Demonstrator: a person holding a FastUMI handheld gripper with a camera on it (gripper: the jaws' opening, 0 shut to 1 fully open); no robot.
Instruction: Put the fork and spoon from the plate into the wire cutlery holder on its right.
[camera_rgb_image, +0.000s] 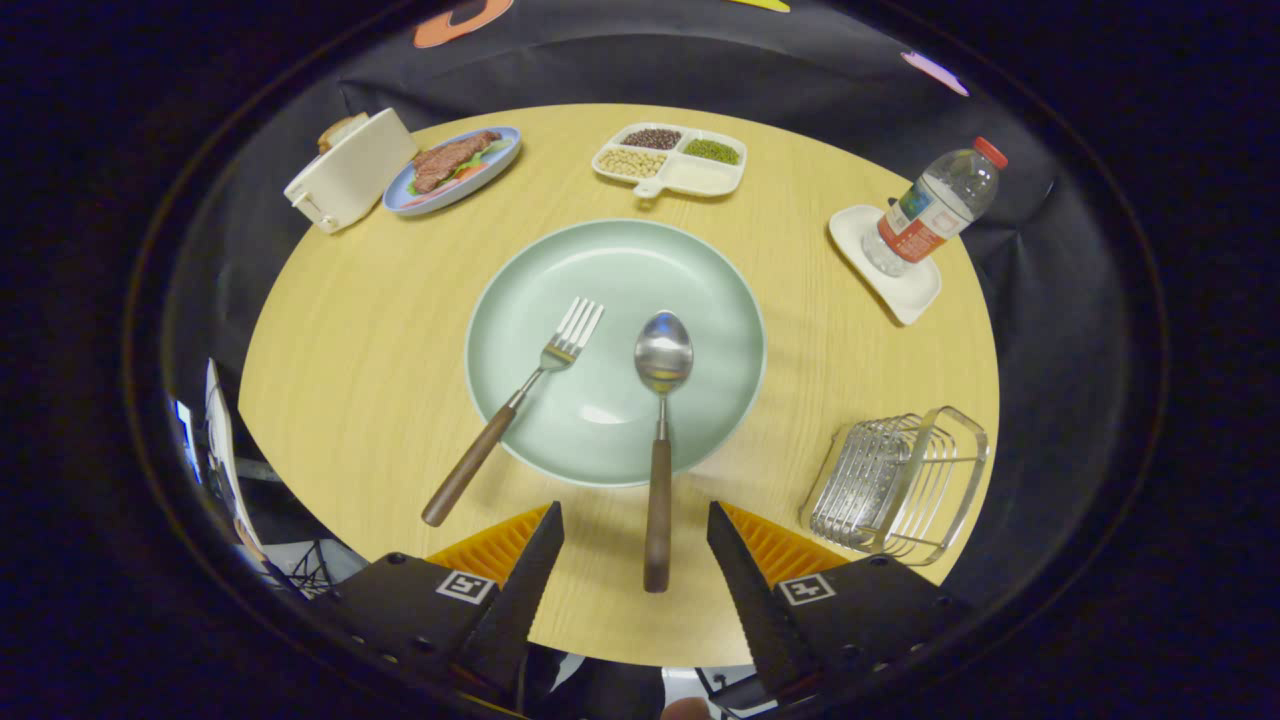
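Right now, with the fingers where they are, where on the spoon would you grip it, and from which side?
Probably the wooden handle of the spoon, near its end. That end overhangs the plate and lies on the table between the open fingers of the gripper, pointing back at them. Come straight forward and down, a finger on either side. The bowl rests in the plate, harder to pinch.

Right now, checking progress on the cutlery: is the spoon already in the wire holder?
No. The spoon lies on the plate, handle between the open gripper fingers; the wire holder holds nothing.
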